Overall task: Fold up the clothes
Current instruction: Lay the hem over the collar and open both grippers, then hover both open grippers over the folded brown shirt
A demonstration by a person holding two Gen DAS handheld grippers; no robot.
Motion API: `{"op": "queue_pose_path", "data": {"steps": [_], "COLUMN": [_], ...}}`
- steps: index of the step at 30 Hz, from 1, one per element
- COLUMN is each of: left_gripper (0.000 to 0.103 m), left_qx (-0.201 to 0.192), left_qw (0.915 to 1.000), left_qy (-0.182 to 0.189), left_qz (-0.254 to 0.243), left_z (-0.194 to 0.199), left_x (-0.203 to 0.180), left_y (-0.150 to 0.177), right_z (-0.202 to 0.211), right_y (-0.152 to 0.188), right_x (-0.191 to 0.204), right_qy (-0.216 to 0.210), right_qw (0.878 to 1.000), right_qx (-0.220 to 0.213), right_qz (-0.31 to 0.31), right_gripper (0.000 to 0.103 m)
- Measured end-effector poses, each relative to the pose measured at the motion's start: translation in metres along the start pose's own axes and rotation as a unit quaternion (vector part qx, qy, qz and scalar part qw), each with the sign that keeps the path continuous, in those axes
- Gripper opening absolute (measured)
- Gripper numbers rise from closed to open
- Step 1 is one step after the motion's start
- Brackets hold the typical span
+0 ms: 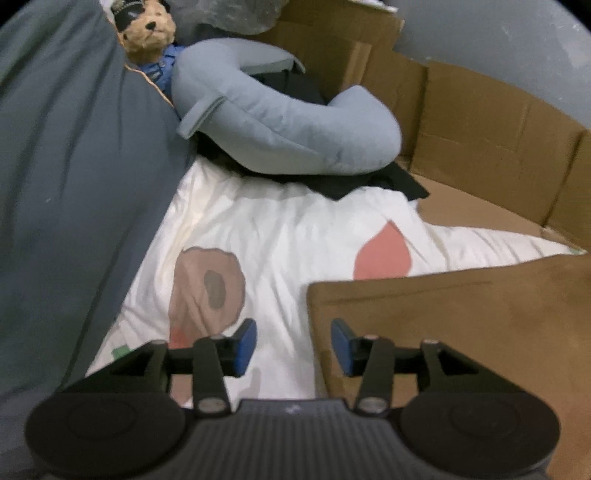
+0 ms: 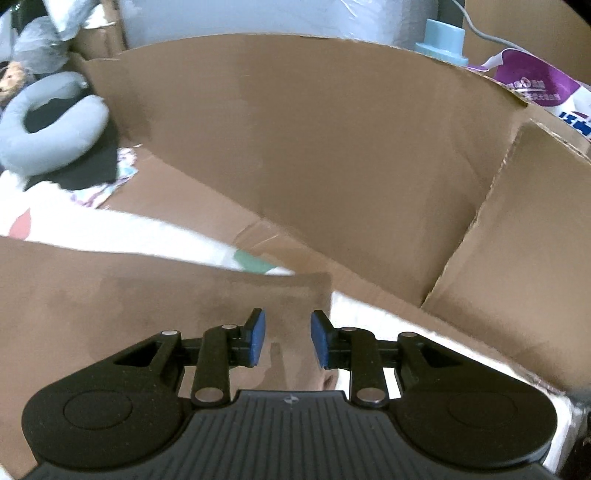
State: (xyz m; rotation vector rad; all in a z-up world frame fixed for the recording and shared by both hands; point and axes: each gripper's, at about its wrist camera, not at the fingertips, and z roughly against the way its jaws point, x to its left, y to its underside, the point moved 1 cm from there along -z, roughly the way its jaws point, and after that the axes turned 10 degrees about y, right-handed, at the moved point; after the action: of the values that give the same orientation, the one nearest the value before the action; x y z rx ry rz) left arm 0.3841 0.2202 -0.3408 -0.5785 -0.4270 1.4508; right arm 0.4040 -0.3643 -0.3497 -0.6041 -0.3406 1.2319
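Brown cloth (image 1: pixel 461 332) lay flat with straight edges on the white quilt (image 1: pixel 280 236), both grippers (image 1: pixel 293 345) (image 2: pixel 288 339) hovering with fingers apart, holding nothing. Pinching its corner too deep risked catching the quilt too.

A home bedroom, cluttered: a printed white bedsheet (image 1: pixel 295 236) with a grey quilt (image 1: pixel 74 166) alongside, a teddy bear (image 1: pixel 147 33) and a neck pillow (image 1: pixel 280 122) on it, cardboard boxes (image 2: pixel 314 147) and a tissue pack (image 2: pixel 535 85) behind.
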Motion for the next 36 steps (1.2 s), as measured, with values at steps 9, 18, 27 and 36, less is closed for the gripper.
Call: {"op": "queue_pose_path", "data": {"steps": [9,18,27,36], "left_gripper": [0.063,0.063,0.06,0.054], "left_qx": [0.004,0.009,0.017,0.048], "left_qw": [0.9999,0.9995,0.9951,0.9914], "left_qy": [0.009,0.021,0.088,0.114], "left_qz": [0.01,0.021,0.041,0.041], "left_z": [0.06,0.111,0.117,0.108], "left_x": [0.001,-0.001,-0.016,-0.029], "left_y": [0.043,0.088,0.137,0.183], "right_z": [0.063,0.097,0.119,0.132], "right_y": [0.036,0.078,0.122,0.168], "right_x": [-0.017,-0.031,-0.021,-0.033], "right_qy": [-0.029,-0.024,-0.008,0.03], "right_qw": [0.999,0.997,0.996,0.991], "right_qx": [-0.002,-0.008,0.001,0.018], "right_qz": [-0.032,-0.071,-0.092,-0.128], "right_gripper": [0.039,0.039,0.039,0.039]}}
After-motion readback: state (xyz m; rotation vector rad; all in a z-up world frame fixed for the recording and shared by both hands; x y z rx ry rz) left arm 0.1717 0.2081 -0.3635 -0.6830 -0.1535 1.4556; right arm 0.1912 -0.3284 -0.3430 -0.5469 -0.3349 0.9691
